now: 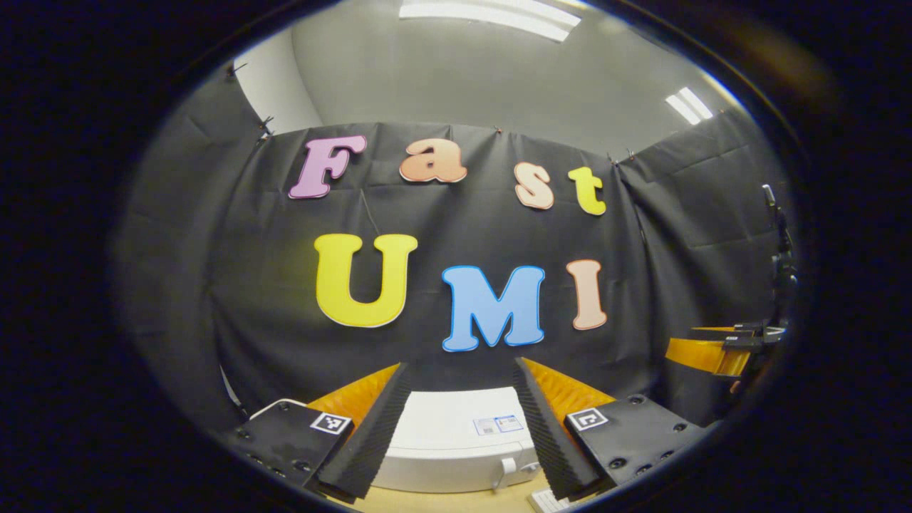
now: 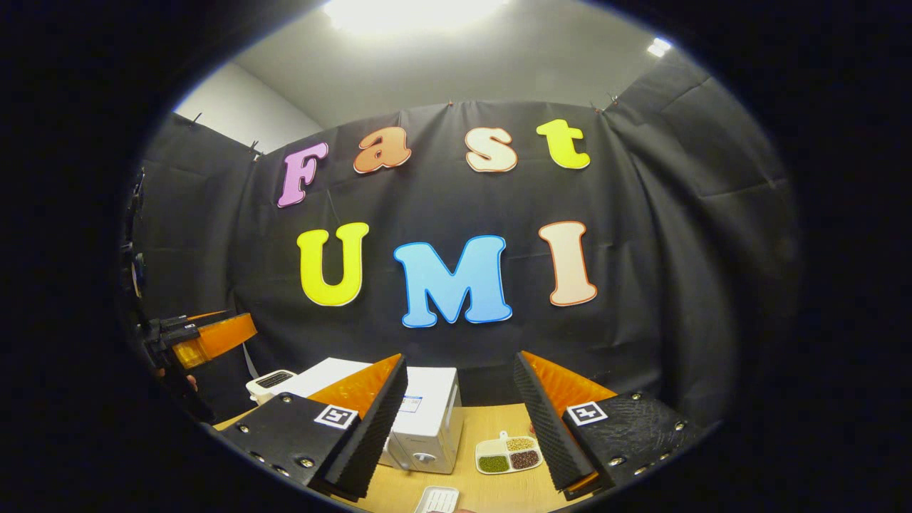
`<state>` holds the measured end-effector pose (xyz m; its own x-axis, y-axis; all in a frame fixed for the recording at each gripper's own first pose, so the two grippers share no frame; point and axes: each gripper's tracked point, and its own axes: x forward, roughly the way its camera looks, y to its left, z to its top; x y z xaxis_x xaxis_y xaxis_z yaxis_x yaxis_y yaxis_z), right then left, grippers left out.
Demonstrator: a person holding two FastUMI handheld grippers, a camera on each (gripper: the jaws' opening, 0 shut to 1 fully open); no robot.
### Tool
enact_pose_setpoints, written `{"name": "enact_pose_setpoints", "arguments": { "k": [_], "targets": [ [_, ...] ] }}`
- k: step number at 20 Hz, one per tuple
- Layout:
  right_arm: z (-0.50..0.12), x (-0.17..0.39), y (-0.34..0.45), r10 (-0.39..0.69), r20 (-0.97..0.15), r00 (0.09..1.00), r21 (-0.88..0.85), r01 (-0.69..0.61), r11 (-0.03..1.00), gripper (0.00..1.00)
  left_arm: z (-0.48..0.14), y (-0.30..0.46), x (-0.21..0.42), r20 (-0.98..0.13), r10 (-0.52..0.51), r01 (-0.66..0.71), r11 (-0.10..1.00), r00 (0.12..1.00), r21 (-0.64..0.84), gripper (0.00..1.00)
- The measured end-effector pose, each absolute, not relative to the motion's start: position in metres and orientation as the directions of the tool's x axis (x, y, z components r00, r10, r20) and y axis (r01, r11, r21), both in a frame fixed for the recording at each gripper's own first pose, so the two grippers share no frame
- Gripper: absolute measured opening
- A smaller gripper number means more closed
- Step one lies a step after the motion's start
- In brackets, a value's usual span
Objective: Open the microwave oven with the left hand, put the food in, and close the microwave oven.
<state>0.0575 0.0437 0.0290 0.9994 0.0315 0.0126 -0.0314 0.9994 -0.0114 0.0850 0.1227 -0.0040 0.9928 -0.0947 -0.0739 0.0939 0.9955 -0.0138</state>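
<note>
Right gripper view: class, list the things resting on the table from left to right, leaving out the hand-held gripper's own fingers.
Small white appliance with a slotted top → white microwave oven → divided dish of food. The small white tray at the bottom edge sits below the gap between microwave and dish, so I leave it out.

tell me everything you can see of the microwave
The microwave is a white box, plastic or painted metal by its look, standing upright on the wooden table before the black cloth wall. Its door looks shut, with a round knob low on the front. A small label sits on its top. The divided food tray lies to its right, apart from it. In the left gripper view it sits below the open left claw, untouched.
</note>
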Motion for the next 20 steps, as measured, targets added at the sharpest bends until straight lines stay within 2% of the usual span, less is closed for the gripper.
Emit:
{"name": "enact_pose_setpoints", "arguments": {
  "k": [1,4,6,11,12,20],
  "targets": [
    [0.032,0.054,0.049,0.027,0.015,1.000,-0.014,-0.026,1.000,0.91,-0.002,0.128,0.081,-0.066,-0.099,0.098,0.995,0.993,-0.020,0.94],
    [0.038,0.044,0.064,0.010,0.028,1.000,-0.022,-0.009,1.000,0.91,0.010,0.140,0.070,-0.043,-0.110,0.109,0.994,0.993,-0.014,0.97],
    [0.038,0.037,0.074,0.003,0.031,1.000,-0.027,-0.002,1.000,0.91,0.017,0.144,0.063,-0.031,-0.127,0.127,0.992,0.991,-0.015,0.92],
    [0.040,0.020,0.094,-0.022,0.035,0.999,-0.039,0.023,0.999,0.91,0.023,0.163,0.053,-0.018,-0.146,0.145,0.989,0.989,-0.021,0.97],
    [0.040,0.018,0.097,-0.026,0.036,0.999,-0.040,0.028,0.999,0.91,0.023,0.164,0.052,-0.020,-0.151,0.150,0.988,0.988,-0.035,0.95],
    [0.048,-0.010,0.093,-0.034,0.065,0.997,-0.053,0.037,0.998,0.91,0.038,0.149,0.036,0.016,-0.190,0.191,0.978,0.982,-0.088,0.96]
  ]
}}
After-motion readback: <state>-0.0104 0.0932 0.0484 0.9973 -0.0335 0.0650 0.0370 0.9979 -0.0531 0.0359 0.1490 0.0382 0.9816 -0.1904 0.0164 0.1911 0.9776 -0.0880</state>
